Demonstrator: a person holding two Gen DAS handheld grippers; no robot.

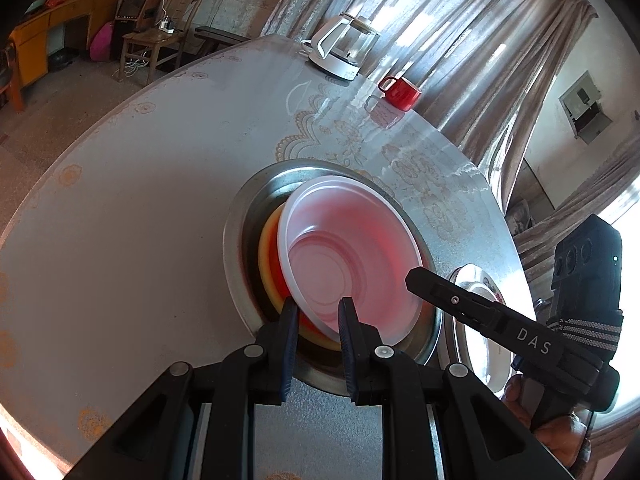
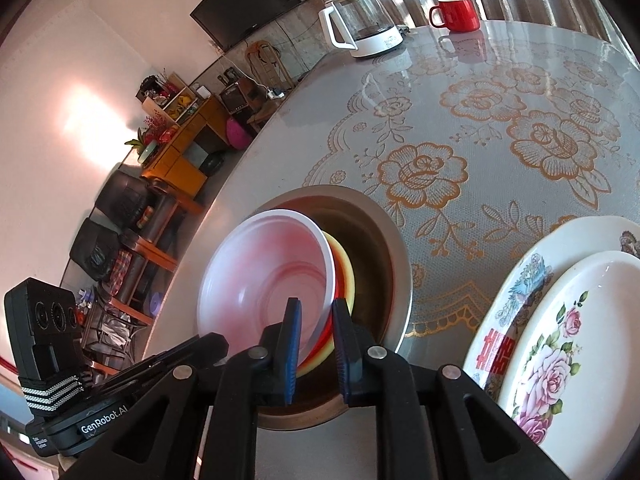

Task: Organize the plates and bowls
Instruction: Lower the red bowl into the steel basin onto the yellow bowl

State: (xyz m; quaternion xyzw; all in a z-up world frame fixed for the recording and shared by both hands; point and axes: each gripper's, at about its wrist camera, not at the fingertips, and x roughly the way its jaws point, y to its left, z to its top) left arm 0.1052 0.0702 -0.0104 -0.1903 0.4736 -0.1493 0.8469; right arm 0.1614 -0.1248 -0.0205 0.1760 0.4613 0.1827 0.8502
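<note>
Translucent pink-white bowl (image 1: pixel 352 256) tilted in steel basin (image 1: pixel 240 232)

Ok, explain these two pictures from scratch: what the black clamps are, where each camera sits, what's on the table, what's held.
A person holds a two-finger clamp in each hand; a wide-angle camera on each looks along its fingers. One picture comes from the left gripper, the other from the right gripper. On the table: a metal basin, two flowered plates, a glass kettle, a red mug. A tilted stack of bowls sits in the basin. The left gripper is shut on its rim; the right straddles the rim too, but whether it pinches I cannot tell.
</note>
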